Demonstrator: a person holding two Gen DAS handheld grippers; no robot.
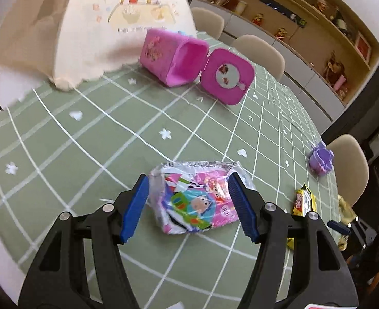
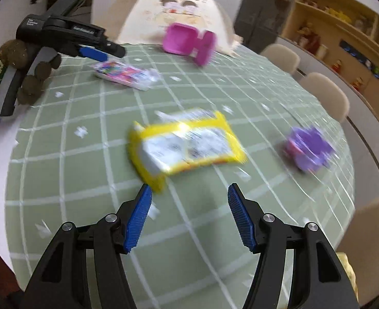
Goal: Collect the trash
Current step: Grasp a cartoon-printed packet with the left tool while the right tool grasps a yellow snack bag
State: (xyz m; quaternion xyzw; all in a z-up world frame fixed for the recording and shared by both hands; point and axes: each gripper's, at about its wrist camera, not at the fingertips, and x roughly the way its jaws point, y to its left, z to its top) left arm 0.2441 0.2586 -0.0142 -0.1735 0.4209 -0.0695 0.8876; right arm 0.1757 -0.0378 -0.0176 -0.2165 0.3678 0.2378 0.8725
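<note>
A crumpled cartoon snack wrapper (image 1: 197, 200) lies flat on the green checked tablecloth (image 1: 86, 141). My left gripper (image 1: 189, 180) is open, its blue pads on either side of the wrapper. The right wrist view shows this gripper (image 2: 104, 51) hovering just above the same wrapper (image 2: 127, 74). A yellow wrapper (image 2: 186, 144) lies ahead of my right gripper (image 2: 189, 188), which is open with nothing between its fingers; its left tip is near the wrapper's near corner. A pink bin (image 1: 174, 59) lies on its side at the back, mouth towards me, its lid (image 1: 228, 76) hanging open.
A small purple flower-shaped pot (image 2: 309, 149) stands near the table's right edge. A large cream food cover (image 1: 99, 25) sits behind the bin. Beige chairs (image 1: 261, 49) ring the far side and a shelf wall lies beyond. A hand in a knitted glove (image 2: 29, 77) holds the left gripper.
</note>
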